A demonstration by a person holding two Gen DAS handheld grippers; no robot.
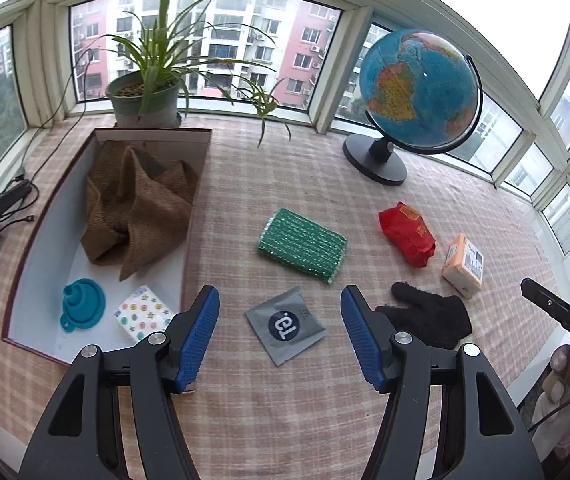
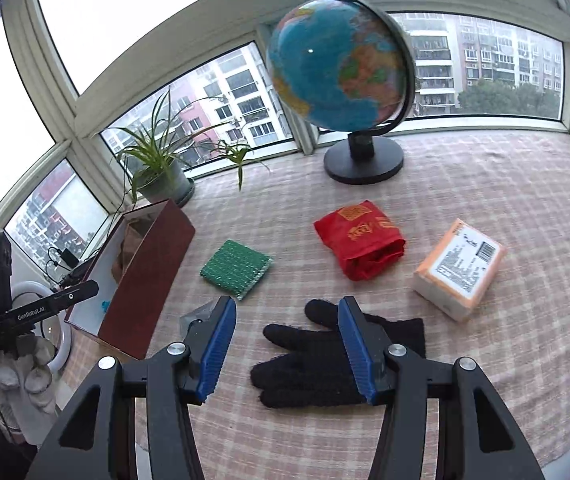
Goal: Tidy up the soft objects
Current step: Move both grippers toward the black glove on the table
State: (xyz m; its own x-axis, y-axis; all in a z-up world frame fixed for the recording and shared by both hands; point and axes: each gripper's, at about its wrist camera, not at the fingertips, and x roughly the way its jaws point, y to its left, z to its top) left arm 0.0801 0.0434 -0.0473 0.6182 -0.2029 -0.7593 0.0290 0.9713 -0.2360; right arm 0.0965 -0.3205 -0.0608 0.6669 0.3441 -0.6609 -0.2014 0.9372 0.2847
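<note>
Both tools empty. Left gripper [image 1: 279, 334] hanging with jaws apart above the grey sachet [image 1: 286, 327], nothing between the pads. Right gripper [image 2: 286, 350] likewise released, jaws spread over the black glove [image 2: 317, 364], pads clear of the knit.

Glove lying flat on the checked cloth [image 2: 485, 200], fingers toward the left of the right wrist view, cuff toward the right, near the orange tissue pack [image 2: 459, 270]. Probably very light, limp and fuzzy: no slipping likely, but drooping certain. Best pinched across the palm, where the knit lies doubled and bunches well; a single finger would stretch and trail.

Green scouring pad [image 1: 302, 245] in mid-cloth: light, springy, rough-faced, easy to take across its short sides. Red soft packet [image 1: 407, 234] beside it, crinkly and perhaps slick, better squeezed at the middle.

Open box [image 1: 45, 240] at the left of the left wrist view, already holding a brown cloth [image 1: 137, 204], a teal funnel [image 1: 83, 302] and a spotted tissue pack [image 1: 145, 312]. Likely destination for the 3 remaining soft pieces.
</note>
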